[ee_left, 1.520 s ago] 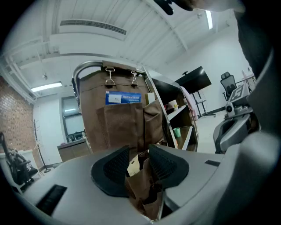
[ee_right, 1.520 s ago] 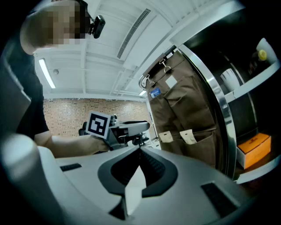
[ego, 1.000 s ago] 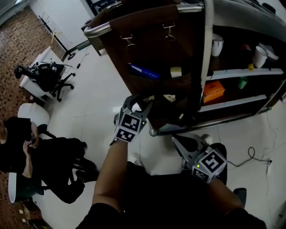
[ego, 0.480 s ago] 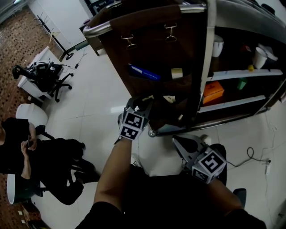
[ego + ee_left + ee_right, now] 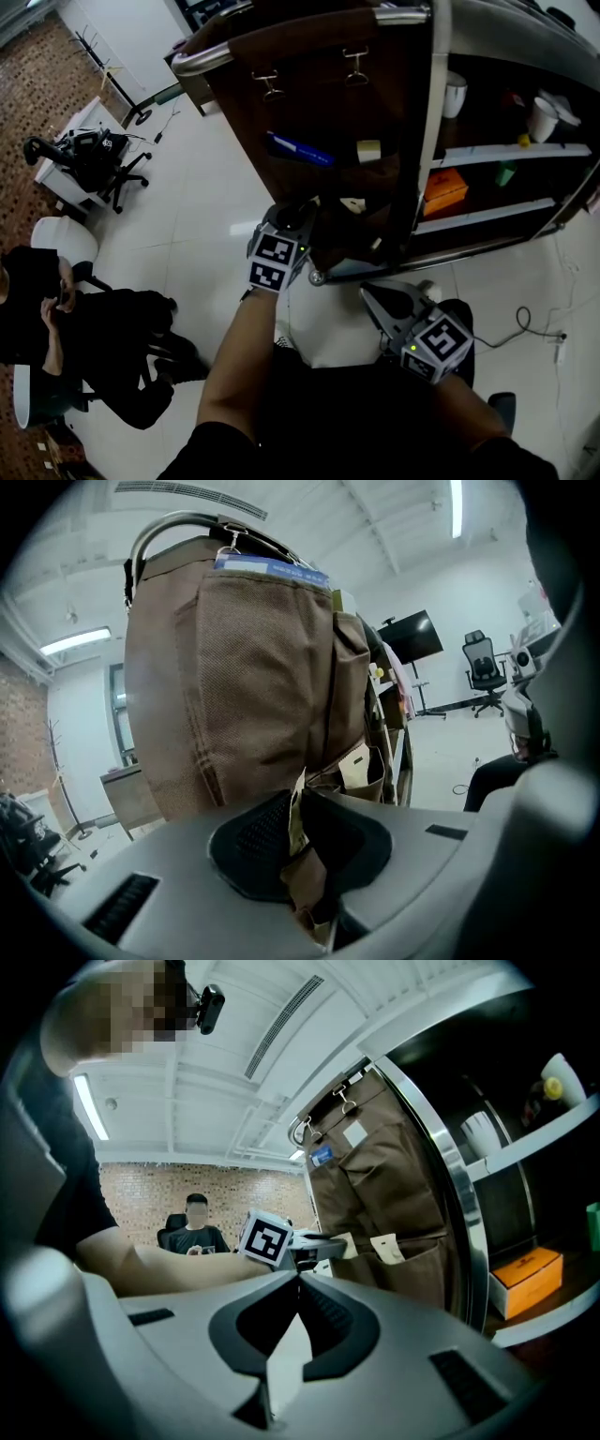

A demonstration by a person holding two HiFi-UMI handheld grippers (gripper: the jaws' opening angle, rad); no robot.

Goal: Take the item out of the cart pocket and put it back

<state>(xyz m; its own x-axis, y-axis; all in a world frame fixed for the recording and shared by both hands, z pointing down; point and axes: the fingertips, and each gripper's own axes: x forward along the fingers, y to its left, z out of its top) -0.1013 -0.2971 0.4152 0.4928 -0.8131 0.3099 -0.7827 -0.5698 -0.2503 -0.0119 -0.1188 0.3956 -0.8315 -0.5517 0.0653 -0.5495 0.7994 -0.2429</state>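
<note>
A brown fabric pocket organizer hangs on the side of the cart. My left gripper reaches into one of its lower pockets. Its jaws are closing, and a thin tan paper packet stands pinched between the pads of the left gripper. In the head view the packet is hidden behind that gripper. My right gripper hangs low in front of me, clear of the cart. In its own view the right gripper is shut with nothing in it.
Other pockets hold a blue item, a tape roll and a pale card. The cart shelves carry an orange box and white cups. A seated person and an office chair are at the left.
My left gripper has pushed slightly further into the lower pocket and its jaws have narrowed from wide open onto the tan packet. The right gripper has stayed put.
</note>
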